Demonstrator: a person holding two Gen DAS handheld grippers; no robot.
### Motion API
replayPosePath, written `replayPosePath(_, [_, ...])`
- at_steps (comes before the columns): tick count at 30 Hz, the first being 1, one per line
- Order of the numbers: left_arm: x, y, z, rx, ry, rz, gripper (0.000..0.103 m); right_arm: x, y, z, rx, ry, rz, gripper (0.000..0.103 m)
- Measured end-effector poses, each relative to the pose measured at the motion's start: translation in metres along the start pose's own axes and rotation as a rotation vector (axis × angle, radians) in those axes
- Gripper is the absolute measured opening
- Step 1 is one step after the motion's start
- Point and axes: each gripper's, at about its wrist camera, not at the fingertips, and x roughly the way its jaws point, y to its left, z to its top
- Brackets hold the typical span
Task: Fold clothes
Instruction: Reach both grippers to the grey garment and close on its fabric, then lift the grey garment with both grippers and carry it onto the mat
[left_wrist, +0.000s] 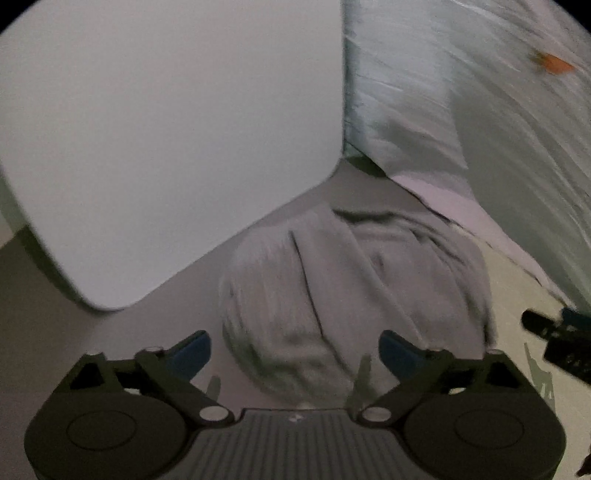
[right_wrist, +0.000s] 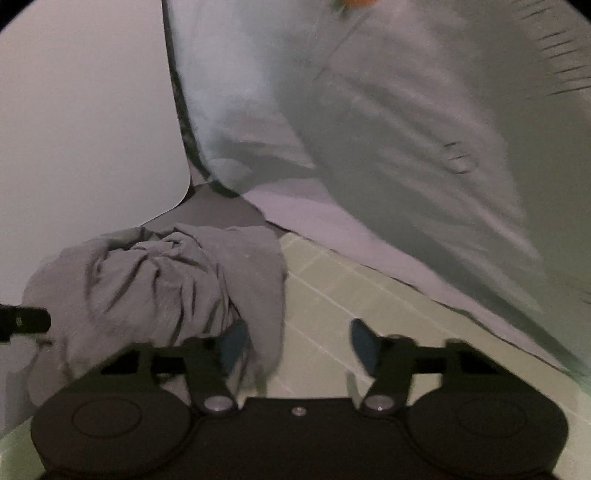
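While the crumpled grey garment (left_wrist: 351, 295) lies bunched up, the left tool (left_wrist: 295, 350) stands spread before it; the right tool (right_wrist: 299, 345), spread, apparently brushes its edge.

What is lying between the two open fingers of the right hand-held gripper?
In the right wrist view, mostly bare pale green surface lies inside the right hand-held gripper. The crumpled grey garment reaches only its left finger.
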Motion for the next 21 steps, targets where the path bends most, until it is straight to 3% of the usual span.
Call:
replayPosePath(7, [0.028, -0.022, 0.017, 0.013, 0.003, -0.049, 0.082, 0.053, 0.009, -0.006, -0.020, 0.085, 0.092, 0.050])
replayPosePath(8, [0.026, -0.024, 0.016, 0.021, 0.001, -0.045, 0.074, 0.054, 0.009, -0.010, -0.017, 0.082, 0.096, 0.050])
replayPosePath(9, [0.023, -0.026, 0.016, 0.027, -0.001, -0.043, 0.061, 0.053, 0.007, -0.012, -0.009, 0.080, 0.105, 0.042])
replayPosePath(10, [0.019, -0.027, 0.015, 0.032, -0.004, -0.040, 0.054, 0.051, 0.005, -0.013, 0.002, 0.078, 0.120, 0.020])
replayPosePath(11, [0.016, -0.028, 0.014, 0.038, -0.007, -0.037, 0.040, 0.048, 0.003, -0.015, 0.012, 0.070, 0.124, 0.011])
replayPosePath(12, [0.013, -0.030, 0.013, 0.043, -0.009, -0.035, 0.024, 0.043, 0.001, -0.016, 0.019, 0.055, 0.117, 0.006])
replayPosePath(14, [0.006, -0.032, 0.012, 0.054, -0.014, -0.030, 0.013, 0.031, -0.004, -0.019, 0.017, 0.008, 0.085, 0.004])
replayPosePath(18, [-0.008, -0.038, 0.009, 0.076, -0.024, -0.019, 0.008, -0.014, -0.020, -0.027, 0.040, -0.065, -0.018, 0.004])
replayPosePath(21, [-0.042, -0.047, 0.003, 0.112, -0.066, -0.028, 0.008, -0.060, -0.032, -0.036, 0.030, -0.127, -0.125, 0.003])
